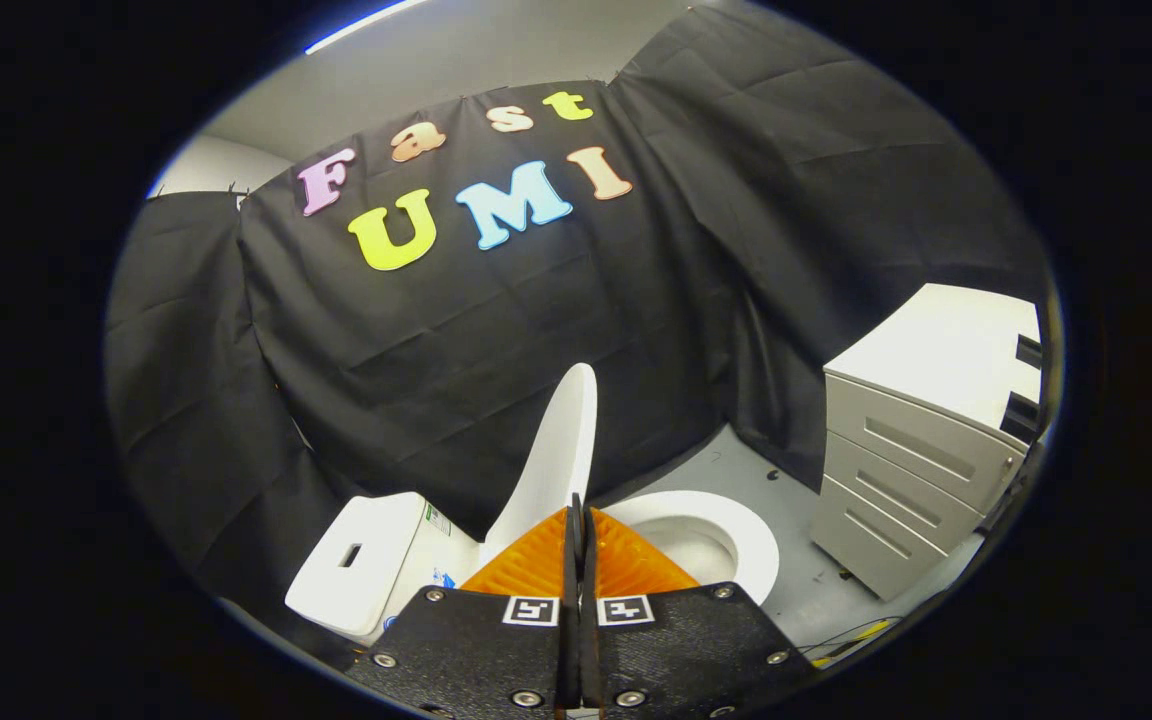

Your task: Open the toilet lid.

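The gripper (pixel 578 520) had its fingers pressed together, holding nothing. Just ahead stood the raised white plastic toilet lid (pixel 556 450), the open white seat ring (pixel 736 535) and white cistern (pixel 361 560) flanking it. Farther off stood a grey drawer cabinet (pixel 921 470).

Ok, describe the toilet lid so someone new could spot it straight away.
Find the white toilet against the black cloth wall. The lid stands raised on edge just beyond the shut tool, between tank and bowl: the one tall thin panel there.
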Demonstrator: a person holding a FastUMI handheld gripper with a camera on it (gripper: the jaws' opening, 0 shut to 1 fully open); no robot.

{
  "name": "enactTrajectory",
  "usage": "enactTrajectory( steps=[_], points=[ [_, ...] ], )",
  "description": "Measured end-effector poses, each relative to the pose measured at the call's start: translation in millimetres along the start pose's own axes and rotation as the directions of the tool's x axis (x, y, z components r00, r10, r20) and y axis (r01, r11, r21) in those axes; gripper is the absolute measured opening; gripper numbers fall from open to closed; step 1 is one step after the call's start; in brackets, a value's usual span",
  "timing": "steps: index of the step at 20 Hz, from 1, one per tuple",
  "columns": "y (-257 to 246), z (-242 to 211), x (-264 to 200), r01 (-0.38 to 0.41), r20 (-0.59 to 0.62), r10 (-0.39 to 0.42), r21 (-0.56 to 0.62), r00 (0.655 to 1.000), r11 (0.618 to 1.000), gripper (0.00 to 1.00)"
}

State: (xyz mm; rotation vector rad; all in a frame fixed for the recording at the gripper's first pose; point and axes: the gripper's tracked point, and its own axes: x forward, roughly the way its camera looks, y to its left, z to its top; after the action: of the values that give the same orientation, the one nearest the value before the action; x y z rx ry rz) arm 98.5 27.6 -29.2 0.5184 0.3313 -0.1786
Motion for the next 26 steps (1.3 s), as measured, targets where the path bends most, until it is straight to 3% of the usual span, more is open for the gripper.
enactTrajectory(
  steps=[26],
  points=[
    [93.6, 16.7, -12.3, -0.026, 0.035, 0.037, -0.261, 0.999, 0.965, 0.0]
  ],
)
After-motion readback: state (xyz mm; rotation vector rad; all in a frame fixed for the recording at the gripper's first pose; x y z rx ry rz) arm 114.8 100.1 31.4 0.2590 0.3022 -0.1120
